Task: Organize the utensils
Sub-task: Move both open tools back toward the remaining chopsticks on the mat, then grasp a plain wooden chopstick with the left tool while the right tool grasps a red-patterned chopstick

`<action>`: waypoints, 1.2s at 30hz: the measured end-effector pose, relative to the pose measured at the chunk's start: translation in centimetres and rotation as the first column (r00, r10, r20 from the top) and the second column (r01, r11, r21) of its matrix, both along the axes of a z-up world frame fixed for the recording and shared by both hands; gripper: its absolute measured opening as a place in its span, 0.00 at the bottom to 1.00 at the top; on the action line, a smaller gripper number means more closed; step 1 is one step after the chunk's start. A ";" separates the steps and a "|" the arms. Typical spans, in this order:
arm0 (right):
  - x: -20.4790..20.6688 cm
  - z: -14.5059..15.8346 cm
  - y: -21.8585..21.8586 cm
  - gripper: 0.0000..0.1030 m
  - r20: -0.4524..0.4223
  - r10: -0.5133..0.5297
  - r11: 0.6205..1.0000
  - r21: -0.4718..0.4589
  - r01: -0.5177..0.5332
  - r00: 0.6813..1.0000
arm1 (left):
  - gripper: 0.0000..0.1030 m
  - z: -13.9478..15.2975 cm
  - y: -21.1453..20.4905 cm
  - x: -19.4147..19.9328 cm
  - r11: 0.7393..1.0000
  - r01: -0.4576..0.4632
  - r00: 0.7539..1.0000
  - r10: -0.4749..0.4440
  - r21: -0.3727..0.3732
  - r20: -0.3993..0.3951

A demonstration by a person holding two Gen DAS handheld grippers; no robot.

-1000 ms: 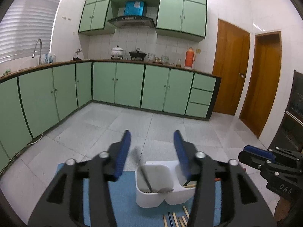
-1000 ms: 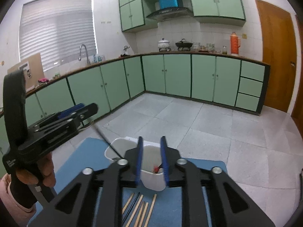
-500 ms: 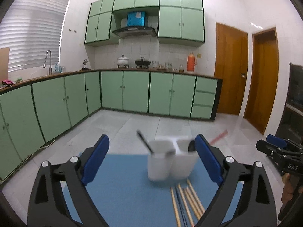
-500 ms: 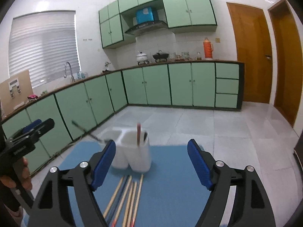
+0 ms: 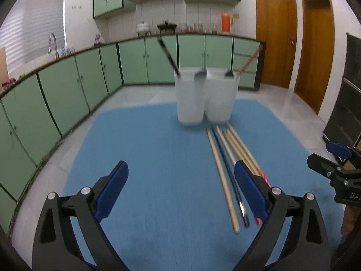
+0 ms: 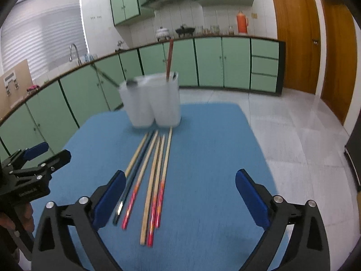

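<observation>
Surroundings: green cabinets [image 5: 135, 61] line the walls beyond the table; an orange flask [image 5: 226, 21] and pots stand on the far counter; 2 wooden doors [image 6: 293, 33] are to the right.
Table: a blue mat [image 5: 158, 158] covers it.
In the way: nothing lies between either gripper and the chopsticks; the left gripper's right finger overlaps the near ends of some in the left wrist view.
Container: a white 2-compartment holder [image 5: 205, 97] stands upright at the far side of the mat, blurred.
Contents: a dark-handled utensil [image 5: 169, 56] leans out of the left compartment; a red chopstick [image 6: 169, 58] stands in the right one.
Chopsticks: about 7 loose chopsticks [image 6: 153, 176] lie side by side on the mat, just in front of the holder.
Left gripper [image 5: 180, 194]: jaws opening, already wide, nothing between them, above bare mat.
Right gripper [image 6: 180, 198]: jaws opening, wide, holding nothing; the chopsticks' near ends lie below its left finger.
</observation>
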State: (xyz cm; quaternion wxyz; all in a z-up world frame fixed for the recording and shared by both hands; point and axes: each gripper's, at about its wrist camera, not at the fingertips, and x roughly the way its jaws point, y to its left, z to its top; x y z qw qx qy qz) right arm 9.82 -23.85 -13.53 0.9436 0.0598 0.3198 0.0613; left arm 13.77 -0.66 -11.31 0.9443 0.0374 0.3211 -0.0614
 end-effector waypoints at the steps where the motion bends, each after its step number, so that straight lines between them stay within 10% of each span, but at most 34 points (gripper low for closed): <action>1: -0.2 -0.3 0.2 0.93 -0.011 0.003 1.000 0.003 -0.003 1.000 | 0.89 -0.6 0.1 -0.3 1.000 -0.001 1.000 0.001 0.000 -0.013; 17: -2.1 -4.7 1.0 0.52 -0.153 0.050 0.999 0.006 -0.049 0.987 | 0.89 -5.7 0.8 -2.1 0.999 0.001 0.987 -0.007 -0.039 -0.163; 36: -1.9 -4.8 0.6 0.49 -0.153 0.035 0.999 0.009 -0.034 0.988 | 0.61 -7.8 -3.2 -1.3 0.999 0.042 0.969 -0.048 -0.031 -0.240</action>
